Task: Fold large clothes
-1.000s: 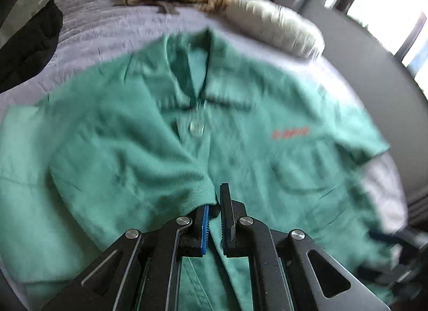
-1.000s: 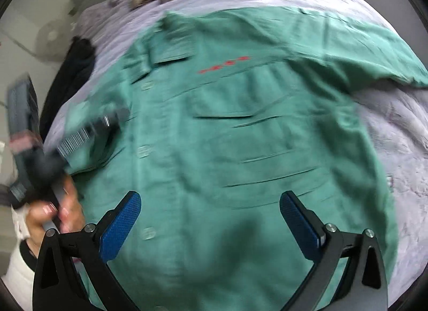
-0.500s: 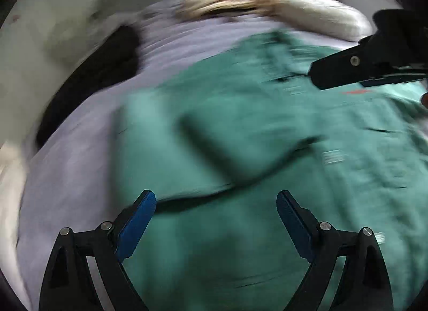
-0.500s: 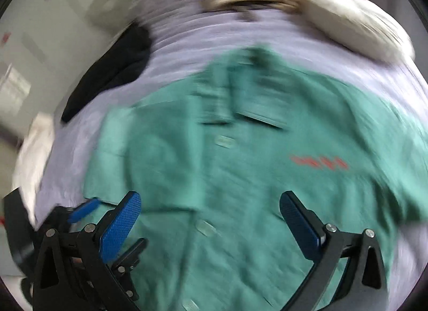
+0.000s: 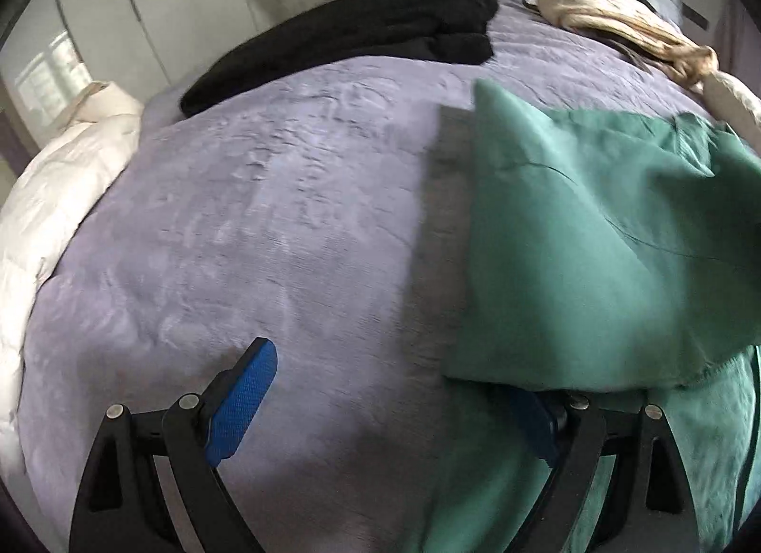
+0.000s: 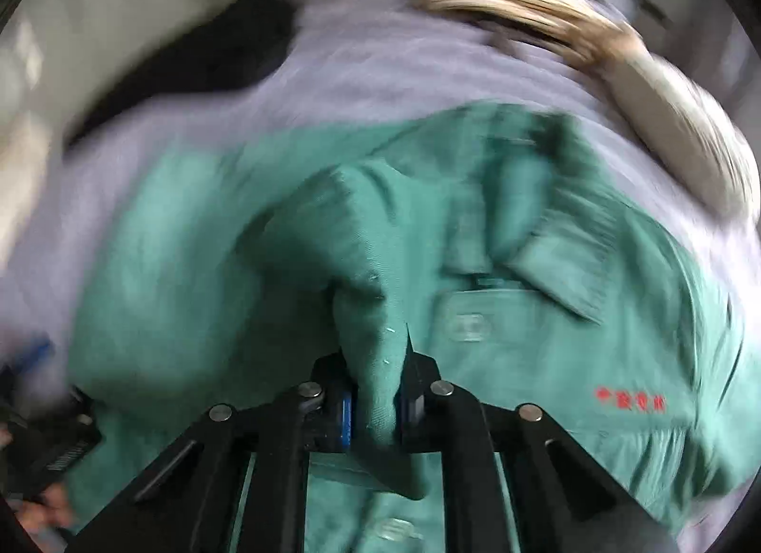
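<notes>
The right gripper [image 6: 375, 403] is pinching a raised fold of the green shirt [image 6: 547, 315]; the left gripper [image 5: 385, 403] is hanging spread wide, clamping nothing; the shirt is lying on the purple bedspread [image 5: 247, 229]

red lettering on the green shirt [image 6: 523, 267] chest — blurred, probably unreadable.

A second ago the left gripper [image 5: 385, 401] was pinched on the green shirt [image 6: 547, 315] near its placket; it now stands wide open over the purple bedspread [image 5: 266, 201], beside the shirt's folded edge. The right gripper [image 6: 373, 403], wide open above the shirt then, is now clamped on a raised fold of it.
</notes>
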`<action>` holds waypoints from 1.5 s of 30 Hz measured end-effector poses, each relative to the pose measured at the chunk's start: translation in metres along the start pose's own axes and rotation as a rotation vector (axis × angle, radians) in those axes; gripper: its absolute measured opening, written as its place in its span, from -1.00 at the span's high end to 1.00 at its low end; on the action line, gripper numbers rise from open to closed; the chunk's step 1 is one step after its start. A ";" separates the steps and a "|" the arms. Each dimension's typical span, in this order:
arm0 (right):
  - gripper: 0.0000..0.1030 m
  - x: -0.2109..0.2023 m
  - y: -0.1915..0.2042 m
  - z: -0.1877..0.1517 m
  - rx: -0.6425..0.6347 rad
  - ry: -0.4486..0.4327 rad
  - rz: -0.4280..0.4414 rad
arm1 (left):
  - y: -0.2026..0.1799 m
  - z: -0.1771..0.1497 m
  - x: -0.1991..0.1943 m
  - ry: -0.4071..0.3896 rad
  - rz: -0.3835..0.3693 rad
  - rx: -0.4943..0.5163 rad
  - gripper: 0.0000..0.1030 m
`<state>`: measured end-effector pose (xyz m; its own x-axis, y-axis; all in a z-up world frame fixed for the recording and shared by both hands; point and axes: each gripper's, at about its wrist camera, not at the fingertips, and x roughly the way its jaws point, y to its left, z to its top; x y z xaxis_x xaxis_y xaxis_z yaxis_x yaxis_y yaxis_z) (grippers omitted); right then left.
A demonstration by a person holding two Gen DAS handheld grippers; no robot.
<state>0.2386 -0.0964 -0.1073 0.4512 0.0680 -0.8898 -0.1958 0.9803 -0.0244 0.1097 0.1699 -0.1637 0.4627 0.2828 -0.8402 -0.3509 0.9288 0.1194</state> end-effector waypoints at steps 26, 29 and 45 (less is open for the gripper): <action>-0.55 -0.024 -0.117 -0.027 0.352 0.006 0.107 | -0.031 0.102 0.036 0.160 -0.357 0.094 -0.89; -0.55 -0.005 -0.089 -0.010 0.171 0.039 -0.064 | -0.057 0.120 0.058 0.173 -0.347 0.094 -0.89; -0.55 -0.025 -0.198 -0.065 0.695 -0.023 0.195 | -0.060 0.139 0.078 0.213 -0.503 0.008 0.89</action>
<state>0.2097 -0.3044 -0.1096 0.4841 0.2499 -0.8386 0.3213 0.8406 0.4360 0.2798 0.1695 -0.1627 0.3961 -0.2507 -0.8833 -0.1227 0.9389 -0.3215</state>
